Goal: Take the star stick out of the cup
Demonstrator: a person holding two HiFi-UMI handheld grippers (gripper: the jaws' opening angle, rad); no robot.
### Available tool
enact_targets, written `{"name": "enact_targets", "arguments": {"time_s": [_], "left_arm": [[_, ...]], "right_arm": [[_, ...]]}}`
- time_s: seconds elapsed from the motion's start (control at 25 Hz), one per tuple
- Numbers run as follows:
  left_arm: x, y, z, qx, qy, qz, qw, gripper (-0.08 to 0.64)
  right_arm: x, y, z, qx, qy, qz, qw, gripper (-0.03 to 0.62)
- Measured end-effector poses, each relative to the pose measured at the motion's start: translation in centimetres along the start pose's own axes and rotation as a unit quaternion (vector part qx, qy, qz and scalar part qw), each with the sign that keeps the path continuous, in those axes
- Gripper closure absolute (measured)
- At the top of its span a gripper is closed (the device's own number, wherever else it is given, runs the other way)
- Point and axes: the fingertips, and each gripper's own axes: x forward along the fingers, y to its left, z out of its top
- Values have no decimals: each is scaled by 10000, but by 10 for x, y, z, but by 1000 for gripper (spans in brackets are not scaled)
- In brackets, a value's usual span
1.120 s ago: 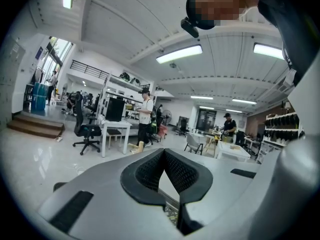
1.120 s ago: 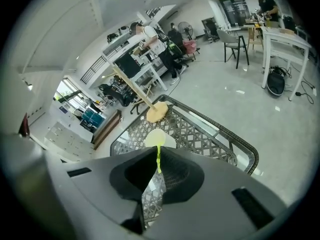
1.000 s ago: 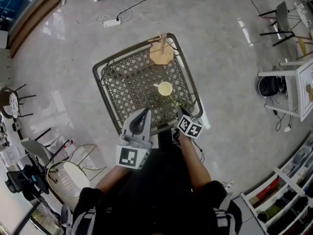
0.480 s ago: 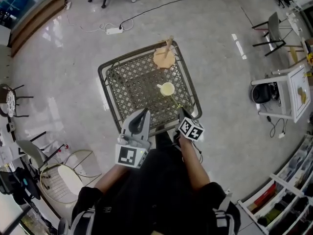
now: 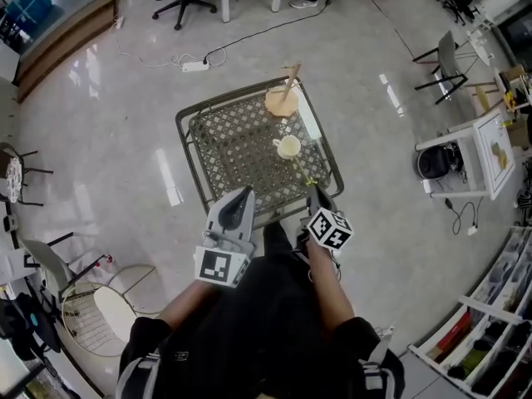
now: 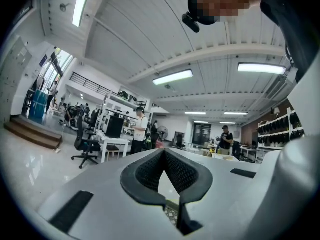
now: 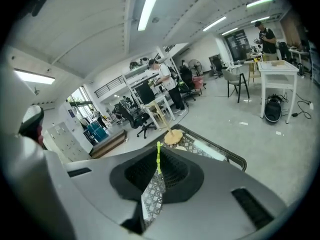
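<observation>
Right tongs (image 5: 313,191) clamped on thin yellow-green stick (image 7: 158,154), cream cup (image 5: 288,146) just beyond on dark metal lattice surface (image 5: 237,140), left tongs (image 6: 163,154) pinched together, empty

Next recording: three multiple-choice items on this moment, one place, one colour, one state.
1. The cup stands: A on the floor; B on the lattice table; C on a chair.
2. The stick is: A red; B yellow-green; C black.
3. The right gripper is: A wide open; B shut on the cup; C shut on the stick.
B, the cup sits on the lattice table; B, its shaft shows yellow-green; C, the pads pinch the stick in the right gripper view.
</observation>
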Motion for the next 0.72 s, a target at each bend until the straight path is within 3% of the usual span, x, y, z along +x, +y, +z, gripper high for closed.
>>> {"name": "enact_targets", "arguments": {"time_s": [0.16,0.44,0.72], "left_arm": [[-32,-6,14,-229,-178,-109,9995,544],[-63,-29,18,17,-184,-371,9991,545],[-73,-57,20,75,-262,-365,9990,543]], "right_arm": [[-41,29,3,-37,-414,63,9991,571],[-104,54,13,-191,-897,180,9956,571],[-149,62,16,-427,-1179,372,9914,571]]}}
